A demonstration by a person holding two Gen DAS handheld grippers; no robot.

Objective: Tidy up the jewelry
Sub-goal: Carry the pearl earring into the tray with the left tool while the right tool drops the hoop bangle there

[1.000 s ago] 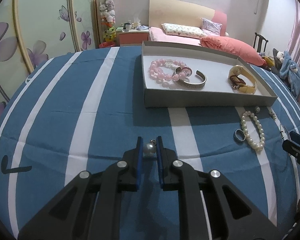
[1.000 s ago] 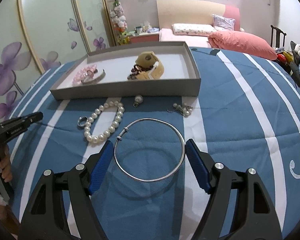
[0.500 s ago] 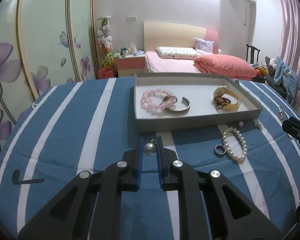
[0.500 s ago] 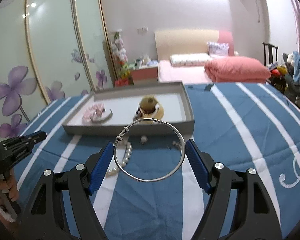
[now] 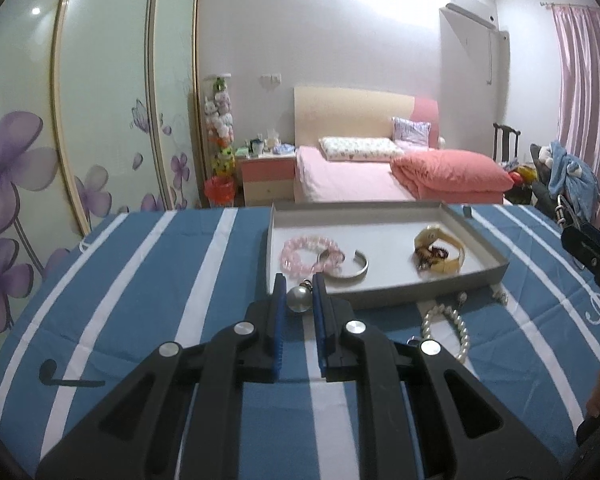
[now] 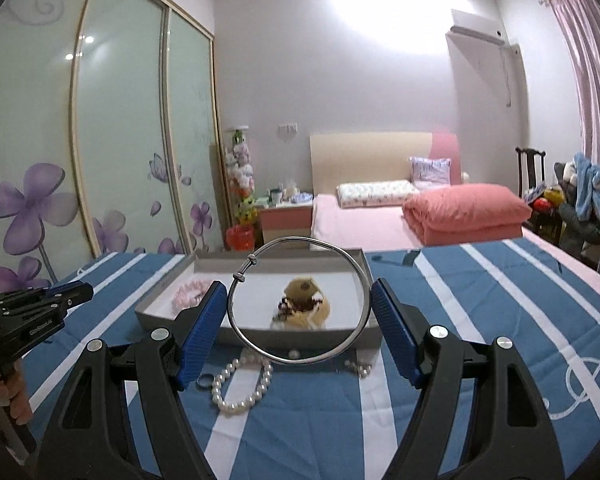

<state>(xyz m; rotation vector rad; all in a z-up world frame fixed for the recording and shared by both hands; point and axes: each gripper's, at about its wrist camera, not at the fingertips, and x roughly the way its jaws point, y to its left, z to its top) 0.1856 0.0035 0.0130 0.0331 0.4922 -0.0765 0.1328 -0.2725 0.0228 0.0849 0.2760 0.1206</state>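
My left gripper point(image 5: 297, 294) is shut on a silver pearl earring point(image 5: 299, 298), held above the blue striped cloth just before the grey tray point(image 5: 388, 295). In the tray lie a pink bead bracelet point(image 5: 306, 253), a silver cuff point(image 5: 350, 267) and a yellow watch with a dark bracelet point(image 5: 440, 255). My right gripper point(image 6: 299, 304) is shut on a thin silver bangle point(image 6: 364, 292), held upright above the cloth in front of the tray point(image 6: 160, 314). On the cloth lie a pearl bracelet point(image 6: 240, 386), a ring point(image 6: 205, 380) and small earrings point(image 6: 359, 368).
The striped cloth point(image 5: 140, 280) covers the table. The left gripper shows at the left of the right wrist view point(image 6: 32, 312). Behind are a pink bed point(image 5: 360, 176), a nightstand point(image 5: 266, 174) and sliding wardrobe doors point(image 5: 100, 120).
Both grippers have lifted off the cloth and tilted up, carrying the earring and the bangle toward the tray. The room now fills more of both views.
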